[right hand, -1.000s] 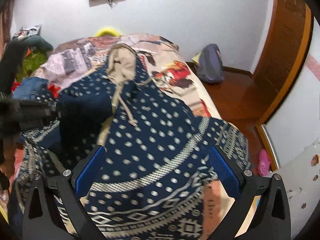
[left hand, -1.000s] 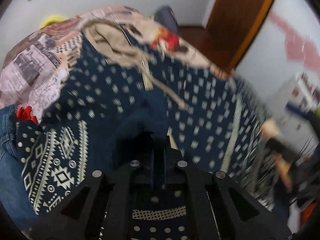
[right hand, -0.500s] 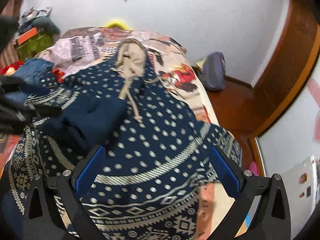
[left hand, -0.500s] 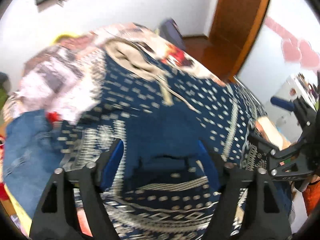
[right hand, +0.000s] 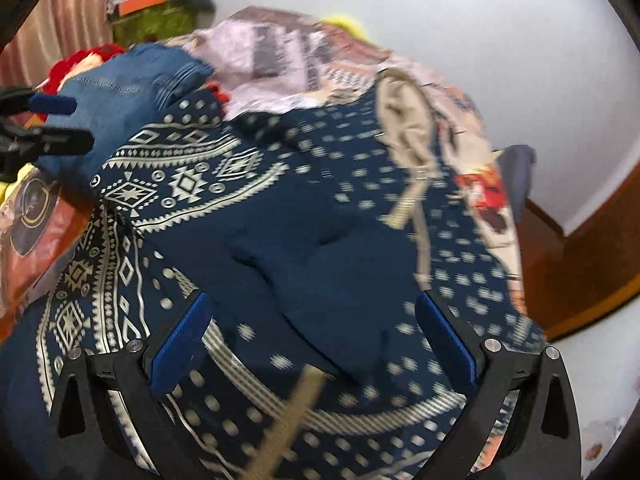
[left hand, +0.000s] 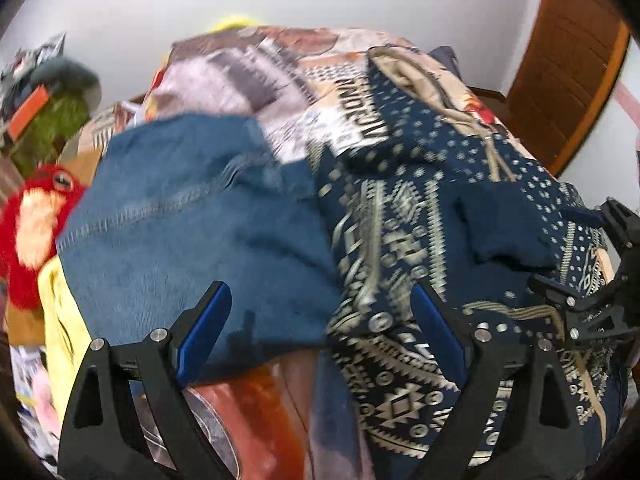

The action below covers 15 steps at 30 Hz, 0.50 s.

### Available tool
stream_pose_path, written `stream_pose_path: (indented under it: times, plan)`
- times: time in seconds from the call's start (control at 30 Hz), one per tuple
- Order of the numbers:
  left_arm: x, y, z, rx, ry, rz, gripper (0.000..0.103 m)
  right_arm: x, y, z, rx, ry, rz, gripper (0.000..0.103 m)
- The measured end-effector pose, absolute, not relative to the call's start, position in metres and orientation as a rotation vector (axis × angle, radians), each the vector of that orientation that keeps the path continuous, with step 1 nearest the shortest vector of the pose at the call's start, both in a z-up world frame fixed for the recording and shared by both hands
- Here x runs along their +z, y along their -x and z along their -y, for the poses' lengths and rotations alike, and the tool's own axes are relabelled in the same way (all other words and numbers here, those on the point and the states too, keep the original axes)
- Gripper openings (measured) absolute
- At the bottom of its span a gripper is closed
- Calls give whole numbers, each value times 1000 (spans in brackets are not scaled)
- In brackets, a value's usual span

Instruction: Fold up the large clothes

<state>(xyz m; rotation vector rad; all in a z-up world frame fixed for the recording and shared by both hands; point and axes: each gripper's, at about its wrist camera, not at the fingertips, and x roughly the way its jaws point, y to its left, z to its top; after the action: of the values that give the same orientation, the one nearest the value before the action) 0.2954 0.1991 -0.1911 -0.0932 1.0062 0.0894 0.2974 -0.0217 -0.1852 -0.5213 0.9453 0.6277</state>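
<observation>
A navy patterned hoodie (right hand: pixel 280 208) with a beige-lined hood (right hand: pixel 404 120) lies spread on the bed; it also shows in the left wrist view (left hand: pixel 404 216). A dark blue sleeve (right hand: pixel 320 272) is folded across its middle. My left gripper (left hand: pixel 320 344) is open and empty, over the hoodie's left edge and blue jeans (left hand: pixel 188 224). My right gripper (right hand: pixel 316 348) is open and empty, just above the hoodie's lower middle. The right gripper also shows at the right edge of the left wrist view (left hand: pixel 600 280).
The bed has a printed newspaper-style cover (left hand: pixel 256 76). Blue jeans (right hand: pixel 120 100) and a red plush toy (left hand: pixel 32 216) lie at the left. A green box (right hand: pixel 160 20) stands by the wall. A wooden door (left hand: pixel 568 52) and a grey bag (right hand: pixel 520 176) are at the right.
My left gripper opened, let go of the dark sleeve and swung left toward the jeans. My right gripper stayed open and moved closer over the hoodie.
</observation>
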Motion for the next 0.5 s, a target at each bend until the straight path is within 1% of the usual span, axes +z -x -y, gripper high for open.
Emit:
stream_pose_path:
  times: [0.07, 0.1, 0.17, 0.2, 0.23, 0.27, 0.3, 0.33, 0.4, 0.43, 0.5]
  plan:
    - [-200, -294, -205, 97, 127, -1015, 91, -197, -303, 11, 652, 522, -986, 85]
    - [-204, -295, -208, 95, 150, -1017, 91, -204, -308, 5, 660, 522, -1008, 83]
    - [-210, -297, -211, 71, 188, -1017, 88, -215, -313, -3, 663, 527, -1036, 69]
    - [-211, -297, -211, 56, 206, -1009, 83, -220, -317, -6, 660, 528, -1052, 65]
    - [-211, -297, -209, 45, 213, -1007, 77, -224, -319, -8, 659, 524, -1064, 54]
    - [-213, -298, -207, 23, 223, -1005, 74, -230, -322, -8, 657, 513, -1077, 49]
    - [-215, -299, -205, -1, 237, -1008, 68, -232, -323, -9, 656, 506, -1078, 48]
    - [-216, -299, -203, -18, 245, -1015, 63, -232, -323, -7, 658, 491, -1065, 46]
    - [-220, -299, -195, -59, 246, -1031, 61, -227, -323, -4, 645, 487, -1040, 27]
    - [-223, -300, -189, -76, 234, -1041, 61, -224, -324, -2, 636, 480, -1033, 15]
    - [-228, -298, -179, -103, 212, -1057, 61, -216, -329, 5, 641, 434, -1023, 13]
